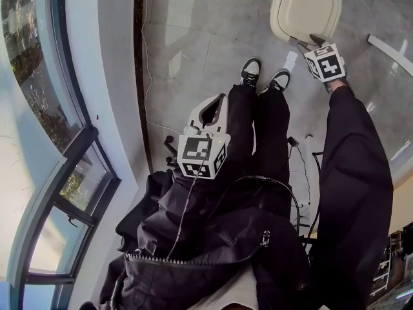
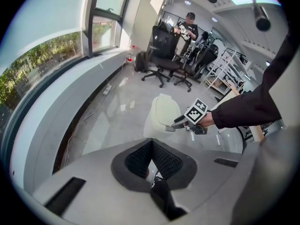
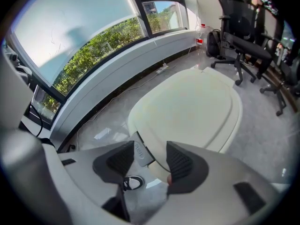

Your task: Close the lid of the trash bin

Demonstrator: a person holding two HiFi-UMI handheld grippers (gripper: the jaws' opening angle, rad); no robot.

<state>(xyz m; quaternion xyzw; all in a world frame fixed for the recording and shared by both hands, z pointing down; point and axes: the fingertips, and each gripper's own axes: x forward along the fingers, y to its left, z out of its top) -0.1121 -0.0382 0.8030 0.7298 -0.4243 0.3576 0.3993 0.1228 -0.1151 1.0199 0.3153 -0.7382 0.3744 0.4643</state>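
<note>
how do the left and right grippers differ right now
Left gripper: jaws together, empty; right gripper: jaws apart, astride the near edge of the trash bin lid. The left gripper hangs by the person's legs; the right gripper reaches over the lid. Both carry a marker cube.

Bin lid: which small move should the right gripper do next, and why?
Probably press the front edge down lightly. The lid already looks down, and the right gripper has its jaws apart around the grey tab at that edge, so a short push may latch it.
</note>
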